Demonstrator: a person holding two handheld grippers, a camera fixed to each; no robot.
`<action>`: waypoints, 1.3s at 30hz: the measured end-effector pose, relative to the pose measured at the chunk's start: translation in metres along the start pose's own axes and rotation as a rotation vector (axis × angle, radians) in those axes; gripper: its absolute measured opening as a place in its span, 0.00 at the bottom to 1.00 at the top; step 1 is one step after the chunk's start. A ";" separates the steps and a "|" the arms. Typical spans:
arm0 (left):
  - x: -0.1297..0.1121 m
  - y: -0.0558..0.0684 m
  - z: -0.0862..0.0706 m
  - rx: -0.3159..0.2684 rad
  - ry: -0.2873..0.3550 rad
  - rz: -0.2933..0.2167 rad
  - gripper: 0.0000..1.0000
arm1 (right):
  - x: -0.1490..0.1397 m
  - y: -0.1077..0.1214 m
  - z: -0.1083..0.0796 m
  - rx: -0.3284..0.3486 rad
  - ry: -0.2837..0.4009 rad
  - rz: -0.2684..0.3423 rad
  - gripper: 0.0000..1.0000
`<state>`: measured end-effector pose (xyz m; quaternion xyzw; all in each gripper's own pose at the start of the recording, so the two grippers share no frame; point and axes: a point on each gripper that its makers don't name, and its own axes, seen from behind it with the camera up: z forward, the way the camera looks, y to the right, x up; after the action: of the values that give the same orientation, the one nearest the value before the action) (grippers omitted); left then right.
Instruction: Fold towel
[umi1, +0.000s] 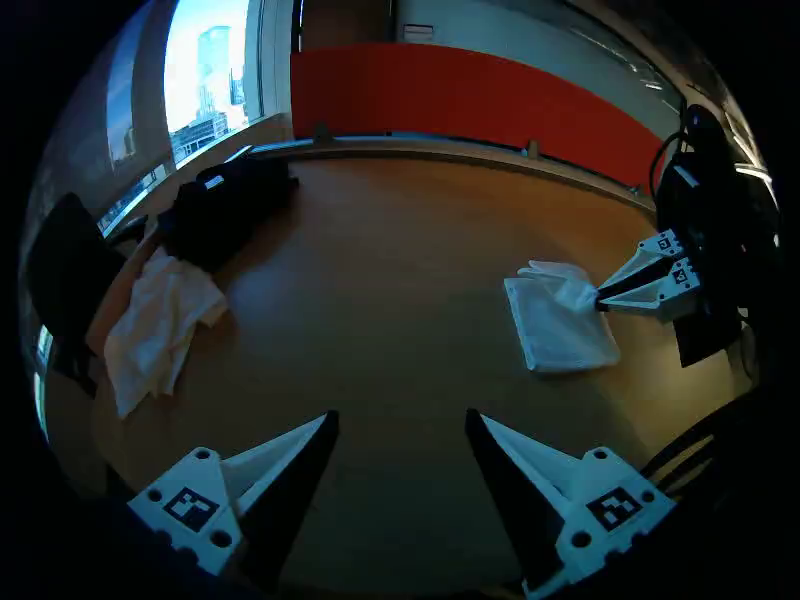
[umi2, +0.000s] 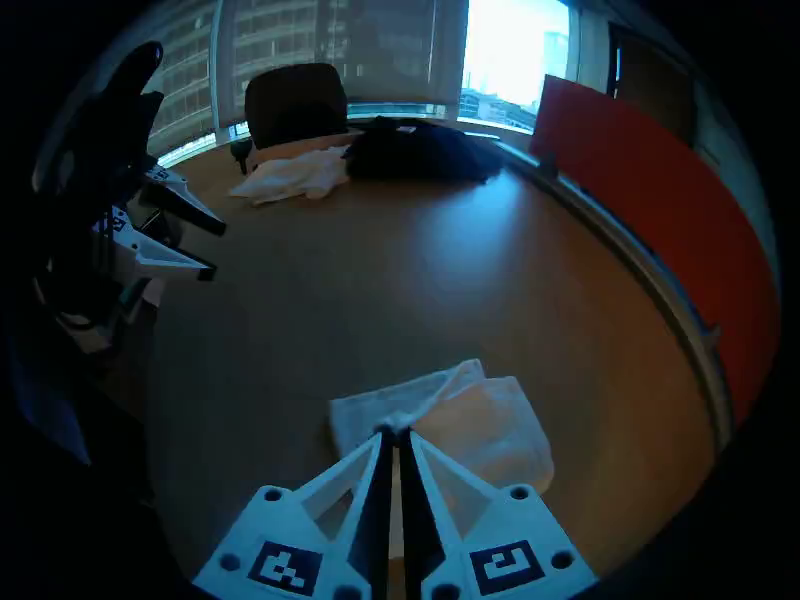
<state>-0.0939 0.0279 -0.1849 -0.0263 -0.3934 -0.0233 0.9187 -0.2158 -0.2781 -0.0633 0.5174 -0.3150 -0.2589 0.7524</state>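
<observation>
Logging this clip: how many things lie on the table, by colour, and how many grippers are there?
White cloths: 2, the folded towel and the crumpled cloth.
Black bundle: 1.
Grippers: 2, the left gripper open, the right gripper shut on the folded towel.
Total: 5.

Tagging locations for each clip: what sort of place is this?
Probably an office meeting room: a large wooden table, a black office chair, a red partition, and windows onto city towers.
</observation>
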 end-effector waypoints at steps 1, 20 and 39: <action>0.000 0.000 0.000 0.000 -0.001 0.000 0.94 | 0.000 0.000 0.000 0.001 0.001 0.000 0.07; 0.001 -0.002 -0.002 0.002 0.003 0.002 0.93 | -0.010 0.000 -0.006 -0.022 0.003 0.037 0.76; 0.002 -0.001 -0.003 -0.001 0.005 0.010 0.94 | -0.057 0.005 -0.011 -0.076 -0.062 0.097 0.76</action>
<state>-0.0907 0.0263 -0.1856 -0.0285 -0.3908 -0.0190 0.9198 -0.2458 -0.2290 -0.0736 0.4643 -0.3529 -0.2497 0.7730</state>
